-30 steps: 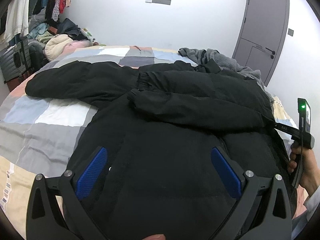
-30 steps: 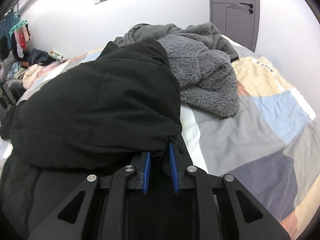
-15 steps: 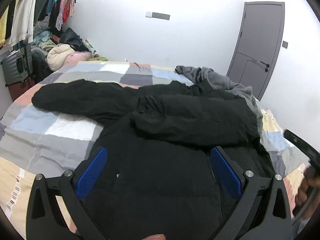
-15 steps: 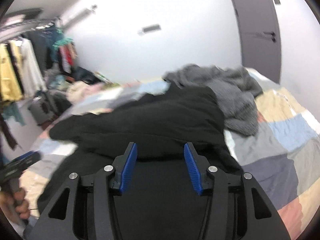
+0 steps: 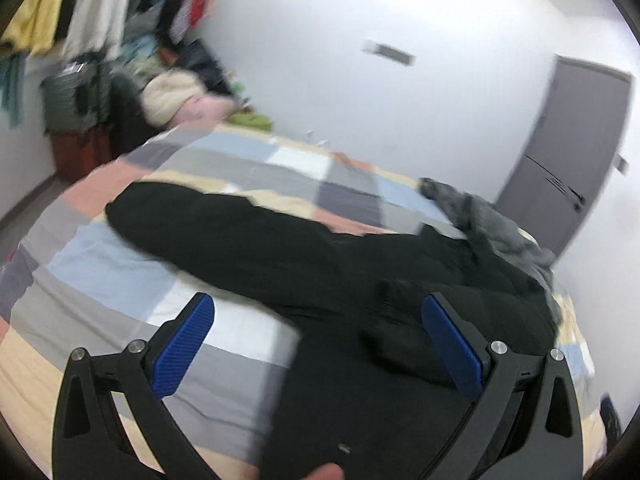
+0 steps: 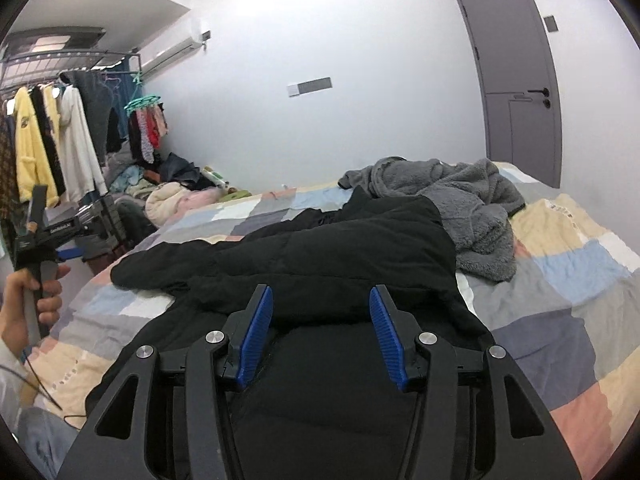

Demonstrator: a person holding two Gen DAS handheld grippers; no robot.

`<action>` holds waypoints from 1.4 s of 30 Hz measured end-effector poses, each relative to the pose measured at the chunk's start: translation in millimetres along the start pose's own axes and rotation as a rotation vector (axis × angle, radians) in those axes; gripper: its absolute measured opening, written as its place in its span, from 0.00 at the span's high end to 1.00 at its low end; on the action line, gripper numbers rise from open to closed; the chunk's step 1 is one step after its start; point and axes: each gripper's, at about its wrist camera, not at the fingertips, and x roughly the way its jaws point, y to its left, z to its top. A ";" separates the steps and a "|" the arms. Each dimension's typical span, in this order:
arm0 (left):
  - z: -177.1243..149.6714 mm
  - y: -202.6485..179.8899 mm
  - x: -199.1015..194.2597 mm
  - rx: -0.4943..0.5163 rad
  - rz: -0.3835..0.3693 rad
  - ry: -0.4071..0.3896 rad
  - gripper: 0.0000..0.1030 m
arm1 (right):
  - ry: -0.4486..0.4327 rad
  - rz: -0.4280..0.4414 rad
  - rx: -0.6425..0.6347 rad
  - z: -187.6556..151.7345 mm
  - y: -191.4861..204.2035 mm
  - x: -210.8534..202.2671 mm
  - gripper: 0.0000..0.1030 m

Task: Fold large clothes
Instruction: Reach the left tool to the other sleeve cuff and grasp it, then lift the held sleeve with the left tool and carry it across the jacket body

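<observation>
Across the patchwork bed (image 6: 580, 272), one jacket (image 6: 320, 256) sleeve lies folded; both grippers, left gripper (image 5: 316, 332) and right gripper (image 6: 321, 316), hover spread, empty, free for the far-left sleeve.

both wrist views over bed (image 6: 560, 264)

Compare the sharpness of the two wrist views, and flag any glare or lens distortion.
Left wrist view: motion-blurred throughout; the black padded jacket and grey door are smeared, and the white wall is washed out. Right wrist view: sharp; the grey fleece garment and patchwork bedspread are crisp. Both show fisheye bending and dark corners.
</observation>
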 end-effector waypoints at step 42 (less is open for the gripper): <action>64.4 276.6 209.0 -0.663 0.041 0.040 0.91 | 0.169 -0.175 0.036 -7.2 -3.2 86.5 0.15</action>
